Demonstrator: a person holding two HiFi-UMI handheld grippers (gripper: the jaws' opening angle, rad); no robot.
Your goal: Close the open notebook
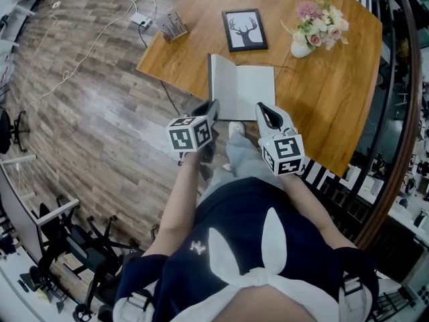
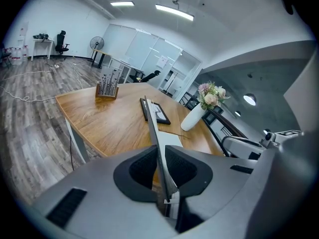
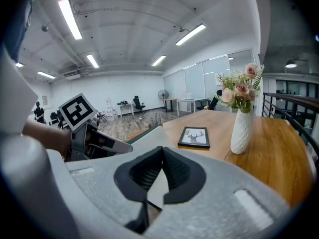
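The notebook (image 1: 249, 91) lies open on the wooden table (image 1: 335, 106), its white right page flat. Its left cover (image 1: 212, 82) stands nearly upright. My left gripper (image 1: 213, 110) is shut on that cover's near edge. In the left gripper view the cover (image 2: 150, 121) runs edge-on between the pads of the left gripper (image 2: 159, 158). My right gripper (image 1: 266, 115) hovers at the near edge of the right page with its tips together and nothing clamped. In the right gripper view the right gripper (image 3: 162, 151) shows white page (image 3: 149, 136) beyond its tips, with the left gripper (image 3: 102, 144) to the left.
Behind the notebook lie a framed deer picture (image 1: 244, 29), a white vase of flowers (image 1: 319, 25) and a small wooden holder (image 1: 174, 27). A power strip and cables (image 1: 141, 20) lie on the floor left of the table. The table's near edge runs beside my legs.
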